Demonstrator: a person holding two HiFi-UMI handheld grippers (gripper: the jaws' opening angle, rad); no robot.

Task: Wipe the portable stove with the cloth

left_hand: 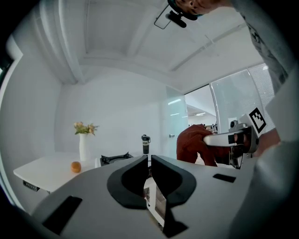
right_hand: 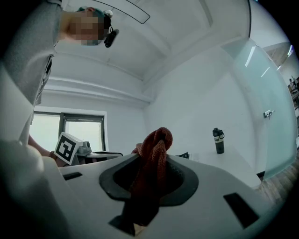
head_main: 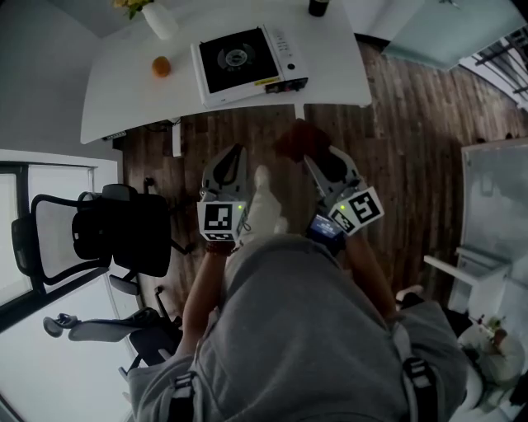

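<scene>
The portable stove point(head_main: 247, 63), white with a black top and a round burner, lies on the white table point(head_main: 124, 91) ahead of me. It also shows low and far in the left gripper view as the stove point(left_hand: 114, 158). My right gripper point(right_hand: 150, 161) is shut on a rust-red cloth point(right_hand: 154, 154), which bunches up between its jaws; from the head view the cloth point(head_main: 299, 140) sticks out in front of the right gripper point(head_main: 318, 161). My left gripper point(head_main: 233, 161) is shut with nothing in it, its jaws almost touching point(left_hand: 149, 163). Both grippers hover short of the table's near edge.
An orange point(head_main: 162, 67) and a white vase with flowers point(head_main: 158, 18) stand left of the stove; a dark bottle point(head_main: 318, 7) stands at the table's far side. A black office chair point(head_main: 124, 231) is at my left. Wooden floor point(head_main: 412, 148) lies right.
</scene>
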